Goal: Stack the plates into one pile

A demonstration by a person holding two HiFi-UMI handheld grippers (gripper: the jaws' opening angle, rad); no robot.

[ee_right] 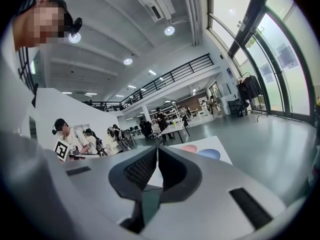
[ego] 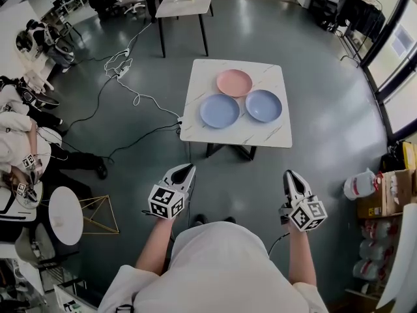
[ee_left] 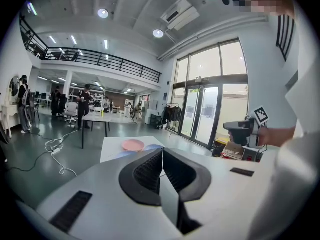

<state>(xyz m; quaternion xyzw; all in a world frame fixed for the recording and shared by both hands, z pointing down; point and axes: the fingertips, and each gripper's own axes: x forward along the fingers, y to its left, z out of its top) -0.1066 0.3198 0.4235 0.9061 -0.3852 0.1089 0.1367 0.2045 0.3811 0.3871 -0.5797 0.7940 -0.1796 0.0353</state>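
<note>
Your left gripper (ego: 184, 173) and right gripper (ego: 291, 175), both pinched together on nothing, hang well short of the table (ego: 273, 135), where the pink plate (ego: 234, 82), left blue plate (ego: 219, 111) and right blue plate (ego: 263, 105) crowd together, so a clumsy grab may shove a neighbour, and the floor cables (ego: 130, 90) left of the table could trip you.

The pink plate (ego: 234, 82) at 12 o'clock and blue plates (ego: 219, 111) (ego: 264, 105) at 7 and 4 look smooth, matt plastic on a white, grey-veined marble-look table (ego: 273, 135). The left gripper (ego: 189, 168) and right gripper (ego: 290, 173) wear pale matt plastic shells with ribbed black pads (ee_left: 150, 171).
</note>
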